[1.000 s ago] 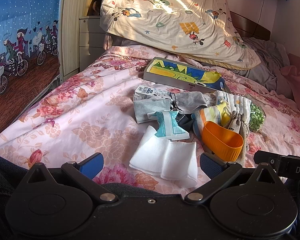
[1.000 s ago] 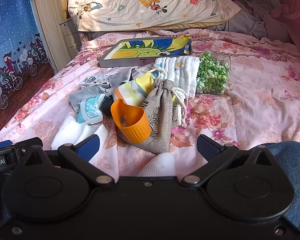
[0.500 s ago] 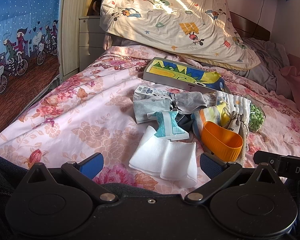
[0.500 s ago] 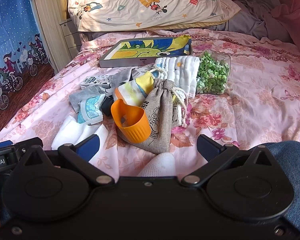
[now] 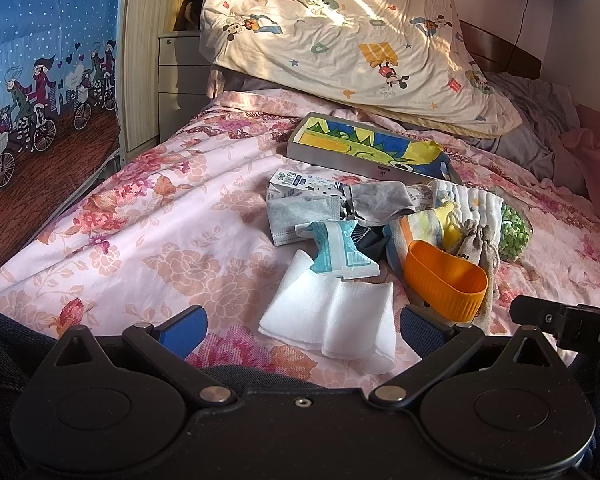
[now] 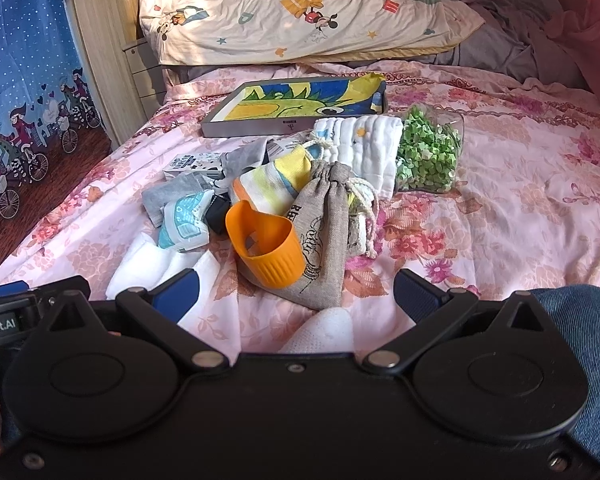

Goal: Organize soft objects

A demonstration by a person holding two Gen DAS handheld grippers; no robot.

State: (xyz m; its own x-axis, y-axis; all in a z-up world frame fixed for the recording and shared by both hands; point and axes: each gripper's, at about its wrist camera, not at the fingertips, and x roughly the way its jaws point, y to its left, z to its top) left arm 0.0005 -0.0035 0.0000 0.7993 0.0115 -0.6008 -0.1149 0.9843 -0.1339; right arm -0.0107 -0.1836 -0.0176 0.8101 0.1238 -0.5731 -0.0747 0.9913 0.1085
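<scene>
A heap of soft things lies on the floral bedsheet. Nearest me is a folded white cloth, partly between the fingers of my open left gripper. Behind it lie a teal-and-white packet, grey socks, a striped yellow-orange sock, an orange silicone cup sleeve, a burlap drawstring pouch, a folded white quilted cloth and a clear bag of green bits. My right gripper is open, just short of the pouch and sleeve, empty.
A flat box with a green-and-yellow dinosaur picture lies behind the heap. A cartoon-print quilt is piled at the head of the bed. The bed's left edge drops to a wooden floor beside a drawer unit. A denim-clad knee is at right.
</scene>
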